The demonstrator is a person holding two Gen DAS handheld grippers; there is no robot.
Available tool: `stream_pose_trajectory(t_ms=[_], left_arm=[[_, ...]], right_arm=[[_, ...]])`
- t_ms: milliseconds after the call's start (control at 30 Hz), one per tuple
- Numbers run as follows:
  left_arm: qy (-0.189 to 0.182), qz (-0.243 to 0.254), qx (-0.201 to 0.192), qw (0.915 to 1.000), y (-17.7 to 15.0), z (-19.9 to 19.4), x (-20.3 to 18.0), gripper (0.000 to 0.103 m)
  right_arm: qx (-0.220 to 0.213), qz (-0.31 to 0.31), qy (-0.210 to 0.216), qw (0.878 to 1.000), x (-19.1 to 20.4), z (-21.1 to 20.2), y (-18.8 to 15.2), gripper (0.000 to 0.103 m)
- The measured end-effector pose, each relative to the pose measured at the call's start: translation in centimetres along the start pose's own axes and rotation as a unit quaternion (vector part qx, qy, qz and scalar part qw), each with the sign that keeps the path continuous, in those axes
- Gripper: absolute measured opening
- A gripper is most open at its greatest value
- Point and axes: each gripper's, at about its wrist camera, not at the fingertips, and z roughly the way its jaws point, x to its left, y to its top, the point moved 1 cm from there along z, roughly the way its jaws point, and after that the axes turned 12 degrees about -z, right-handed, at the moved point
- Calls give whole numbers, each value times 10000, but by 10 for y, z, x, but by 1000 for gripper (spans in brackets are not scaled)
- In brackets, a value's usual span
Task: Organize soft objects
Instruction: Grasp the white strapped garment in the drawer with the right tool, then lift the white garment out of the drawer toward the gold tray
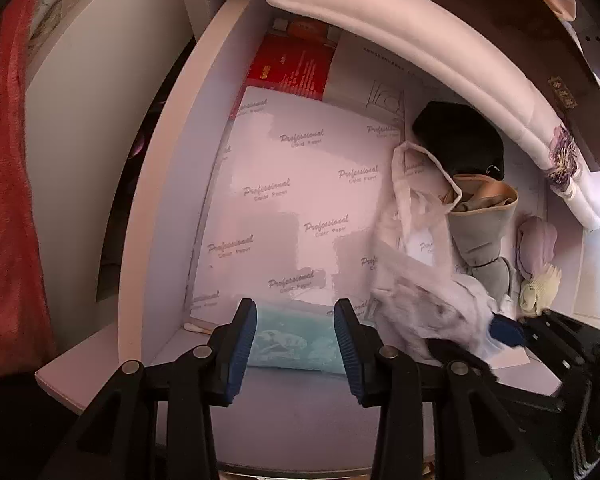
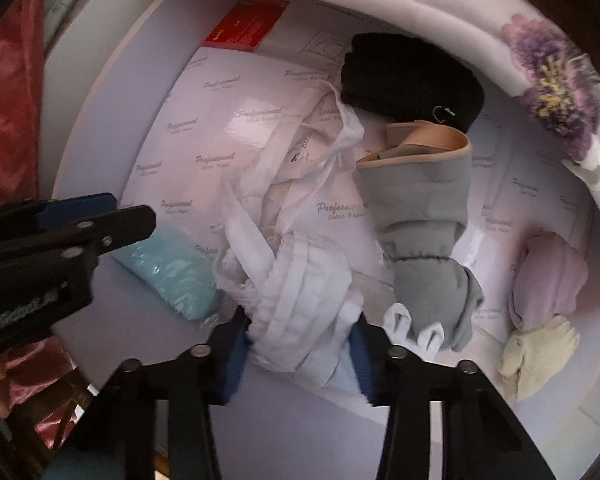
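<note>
gripping white garment [image 2: 300, 300], right tool [image 2: 300, 344]

Folded packet [image 2: 172, 280] left of bundled garment [image 2: 300, 300] — rolled sock [image 2: 428, 240] right.

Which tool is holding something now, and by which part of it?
The right tool grips the white garment by its bunched near end. The left tool holds nothing.
</note>
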Motion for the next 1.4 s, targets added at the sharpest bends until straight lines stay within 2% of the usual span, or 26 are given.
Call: stream_pose_trajectory(t_ms=[200, 300, 467, 533, 600, 667, 767, 900, 1000, 1167, 1400], left_arm=[[-58, -12, -25, 10000, 1, -3, 2, 40], [-58, 79, -25, 9999, 1, -4, 0, 40], [-29, 99, 31, 9999, 1, -2, -1, 40], [-17, 123, 51, 9999, 2, 0, -3, 40], [11, 162, 42, 9999, 3, 1, -5, 40], [19, 149, 36, 9999, 4, 1, -6, 40], [26, 94, 19, 10000, 3, 2, -5, 40], [0, 38, -6, 10000, 2, 2, -5, 40], [-21, 55, -26, 10000, 0, 0, -6, 40], [-53, 75, -42, 9999, -1, -9, -3, 40], [-91, 100, -41, 9999, -2, -17, -1, 40]], right_arm=[[57, 449, -136, 9989, -24, -30, -18, 38], [209, 553, -214, 9980, -33, -22, -19, 42], [284, 436, -347, 9980, -38, -11, -14, 54], [310, 397, -342, 9981, -39, -7, -13, 54], [343, 389, -289, 9982, -41, -4, -13, 51], [306, 394, -273, 9984, -42, -9, -16, 40], [161, 576, -136, 9981, -42, -24, -22, 36], [-377, 915, 243, 9948, -49, -64, -29, 36], [-856, 1288, 597, 9862, -57, -95, -36, 36], [-1583, 1925, 1253, 9603, -69, -132, -53, 36], [-2415, 2453, 1388, 9286, -72, -182, -39, 36]])
